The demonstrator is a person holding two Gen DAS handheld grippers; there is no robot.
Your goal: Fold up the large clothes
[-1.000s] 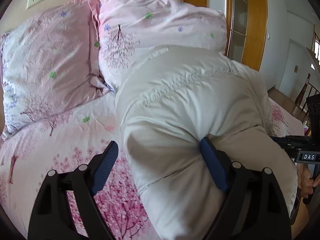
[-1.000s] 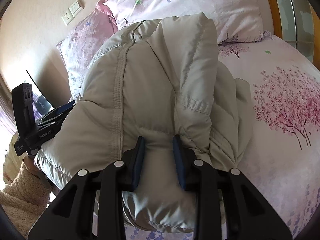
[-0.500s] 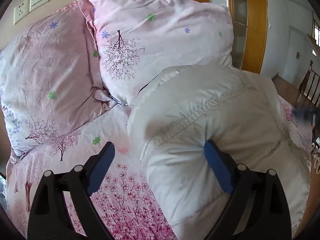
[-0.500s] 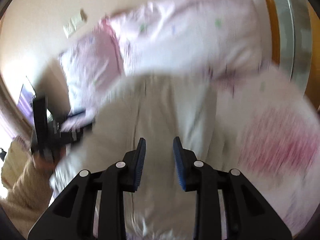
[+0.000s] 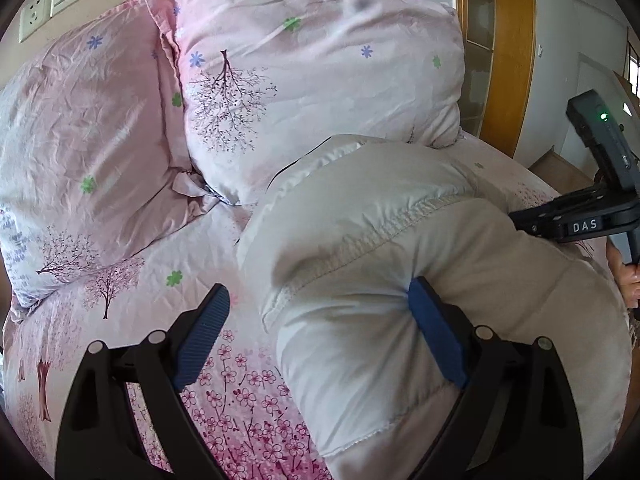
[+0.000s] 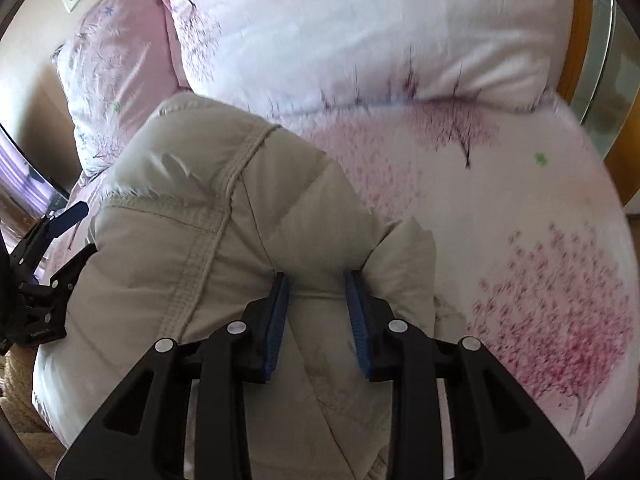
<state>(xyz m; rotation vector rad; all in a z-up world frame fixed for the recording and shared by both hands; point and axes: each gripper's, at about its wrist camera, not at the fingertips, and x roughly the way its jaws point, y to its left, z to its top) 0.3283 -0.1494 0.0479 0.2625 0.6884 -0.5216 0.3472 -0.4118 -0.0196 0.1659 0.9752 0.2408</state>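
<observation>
A puffy cream-white quilted jacket [image 5: 400,248] lies bunched on the pink floral bed, just in front of the pillows. My left gripper [image 5: 316,288] stands wide open at the jacket's left end. Its right pad [image 5: 436,332] digs into the padding and its left pad [image 5: 204,332] hangs free over the sheet. In the right wrist view my right gripper [image 6: 316,280] is shut on a thick fold of the jacket [image 6: 192,208] near its right edge. The left gripper's fingers [image 6: 74,213] show at the jacket's far left side there.
Two pink floral pillows [image 5: 320,72] [image 5: 80,132] lean on the wall behind the jacket. The bedsheet [image 6: 520,220] spreads out to the right. Wall sockets [image 5: 36,20] are at the top left, a wooden door frame [image 5: 508,60] at the right. A hand [image 5: 624,276] holds the right gripper's handle.
The jacket bundle has come down lower in front of the pillows. My left jaws have widened slightly. The right gripper has swung toward the pillows, keeping its fold.
</observation>
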